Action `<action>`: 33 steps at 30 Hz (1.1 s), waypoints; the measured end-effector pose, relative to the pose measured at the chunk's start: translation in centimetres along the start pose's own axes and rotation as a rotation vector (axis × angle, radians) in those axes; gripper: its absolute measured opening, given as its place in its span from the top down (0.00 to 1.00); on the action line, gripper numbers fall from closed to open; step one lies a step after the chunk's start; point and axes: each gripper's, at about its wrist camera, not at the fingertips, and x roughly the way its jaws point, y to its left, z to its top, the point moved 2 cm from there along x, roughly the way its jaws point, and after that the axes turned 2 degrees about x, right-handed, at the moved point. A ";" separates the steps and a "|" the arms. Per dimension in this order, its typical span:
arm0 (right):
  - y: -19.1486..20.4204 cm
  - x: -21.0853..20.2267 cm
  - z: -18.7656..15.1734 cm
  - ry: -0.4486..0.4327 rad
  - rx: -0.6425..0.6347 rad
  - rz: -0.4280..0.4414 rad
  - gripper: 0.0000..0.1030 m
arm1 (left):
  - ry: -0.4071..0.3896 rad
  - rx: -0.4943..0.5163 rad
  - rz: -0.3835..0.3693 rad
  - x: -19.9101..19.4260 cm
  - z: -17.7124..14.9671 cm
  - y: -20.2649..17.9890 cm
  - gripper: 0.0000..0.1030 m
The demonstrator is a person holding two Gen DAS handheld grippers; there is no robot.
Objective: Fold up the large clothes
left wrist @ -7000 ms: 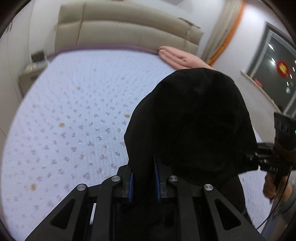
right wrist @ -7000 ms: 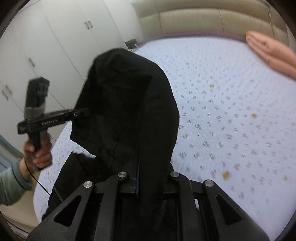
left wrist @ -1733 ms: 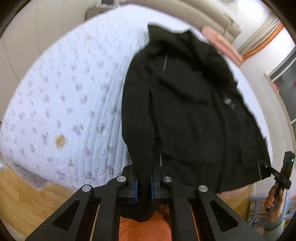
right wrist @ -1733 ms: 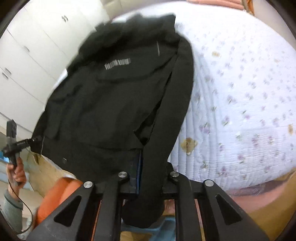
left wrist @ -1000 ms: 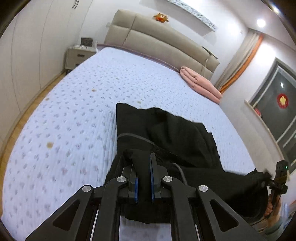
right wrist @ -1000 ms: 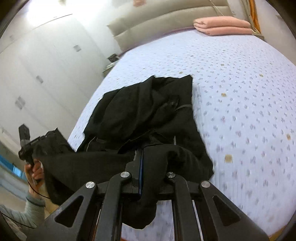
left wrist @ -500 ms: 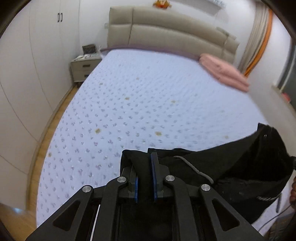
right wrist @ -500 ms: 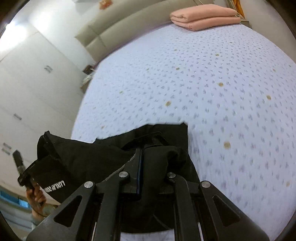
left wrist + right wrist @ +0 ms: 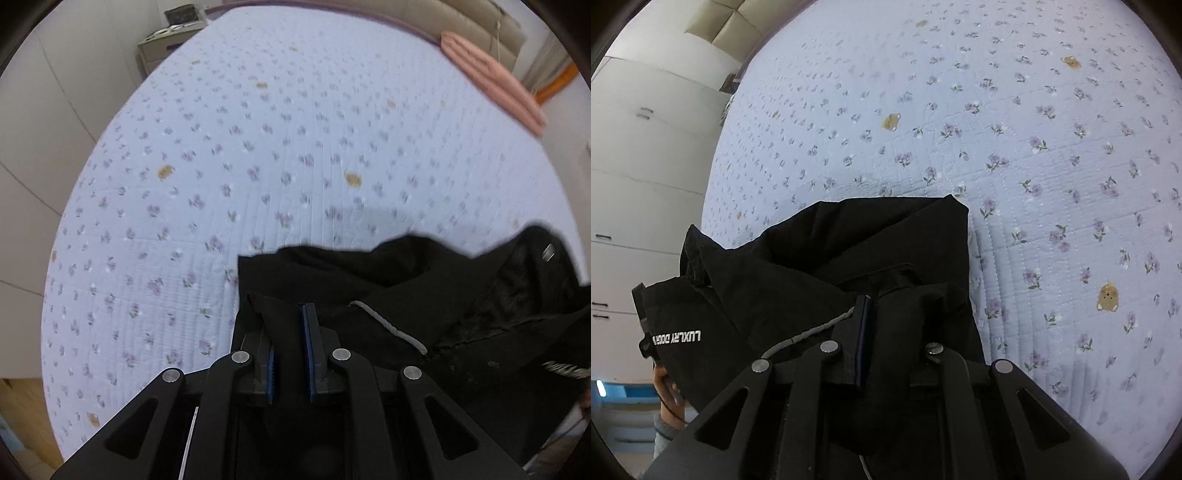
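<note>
A large black jacket (image 9: 424,295) with white lettering hangs bunched between my two grippers over the near edge of the bed (image 9: 240,147). My left gripper (image 9: 288,332) is shut on a fold of its black cloth, low in the left wrist view. In the right wrist view the jacket (image 9: 820,266) drapes over my right gripper (image 9: 886,321), which is shut on the cloth; its right finger is hidden under the fabric. The jacket's far hem lies on the floral bedspread (image 9: 1034,147).
A folded pink blanket (image 9: 495,70) lies at the bed's far right by the beige headboard. A nightstand (image 9: 166,40) stands at the far left. White wardrobe doors (image 9: 635,147) line the left side. The bedspread is bare beyond the jacket.
The jacket was spread out on the bed, then gathered back toward the near edge. Both grippers have tilted down toward the bedspread, still holding the cloth.
</note>
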 end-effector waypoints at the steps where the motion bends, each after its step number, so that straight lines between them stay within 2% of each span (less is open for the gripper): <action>1: -0.4 -0.3 0.4 0.006 0.008 0.015 0.84 | -0.009 -0.041 -0.055 -1.5 0.2 0.9 0.85; 3: -0.6 -1.7 0.3 0.015 0.032 0.061 0.80 | -0.029 -0.109 -0.183 -3.8 0.8 2.9 0.81; 4: -0.7 -2.6 0.3 0.014 0.055 0.094 0.77 | -0.033 -0.145 -0.289 -5.4 1.0 4.1 0.78; 5: -1.0 -3.6 0.3 0.011 0.084 0.126 0.75 | -0.041 -0.161 -0.362 -6.5 1.1 4.9 0.77; 6: -1.2 -4.4 0.3 0.005 0.107 0.149 0.67 | -0.048 -0.157 -0.393 -7.6 1.1 5.3 0.77; 7: -1.4 -5.7 0.1 -0.013 0.127 0.162 0.54 | -0.046 -0.127 -0.402 -8.7 0.9 5.5 0.76; 8: -1.5 -6.9 0.0 -0.037 0.136 0.144 0.46 | -0.035 -0.097 -0.397 -9.1 0.7 5.2 0.74; 9: -1.4 -8.1 -0.2 -0.061 0.138 0.111 0.31 | -0.017 -0.054 -0.385 -9.5 0.3 4.7 0.73; 10: -1.2 -9.3 -0.3 -0.091 0.134 0.083 0.27 | -0.004 -0.021 -0.381 -9.8 -0.1 4.2 0.69; 12: -0.4 -10.6 -0.3 -0.122 0.100 0.068 0.27 | -0.005 0.021 -0.384 -10.5 -0.9 3.7 0.62; 13: 0.1 -11.2 -0.5 -0.134 0.069 0.049 0.26 | -0.011 0.023 -0.415 -11.0 -1.0 4.0 0.61; 15: 1.5 -10.9 -0.5 -0.139 0.005 -0.008 0.25 | -0.046 0.005 -0.481 -12.2 -0.8 5.0 0.54; 17: 3.3 -9.6 -0.6 -0.143 -0.078 -0.077 0.24 | -0.090 0.007 -0.438 -12.7 -0.6 5.7 0.27; 18: 4.4 -9.0 -0.7 -0.154 -0.137 -0.120 0.24 | -0.103 0.012 -0.388 -12.4 -0.5 5.9 0.24; 20: 6.2 -7.1 -0.6 -0.175 -0.257 -0.204 0.21 | -0.061 0.031 -0.318 -10.1 -0.3 5.7 0.24; 24: 7.8 -2.5 0.7 -0.175 -0.422 -0.315 0.20 | 0.046 0.031 -0.257 -4.4 -0.2 5.8 0.25; 28: 7.7 -0.3 2.1 -0.189 -0.496 -0.325 0.20 | 0.073 -0.025 -0.333 -0.6 0.4 7.1 0.25; 29: 7.4 -0.1 2.5 -0.192 -0.498 -0.326 0.20 | 0.083 -0.031 -0.375 0.3 0.6 7.4 0.25; 32: 6.7 0.6 3.5 -0.179 -0.479 -0.268 0.20 | 0.111 -0.057 -0.467 2.1 1.2 7.4 0.25; 33: 6.5 1.1 3.8 -0.157 -0.473 -0.237 0.20 | 0.125 -0.065 -0.518 2.8 1.4 7.3 0.25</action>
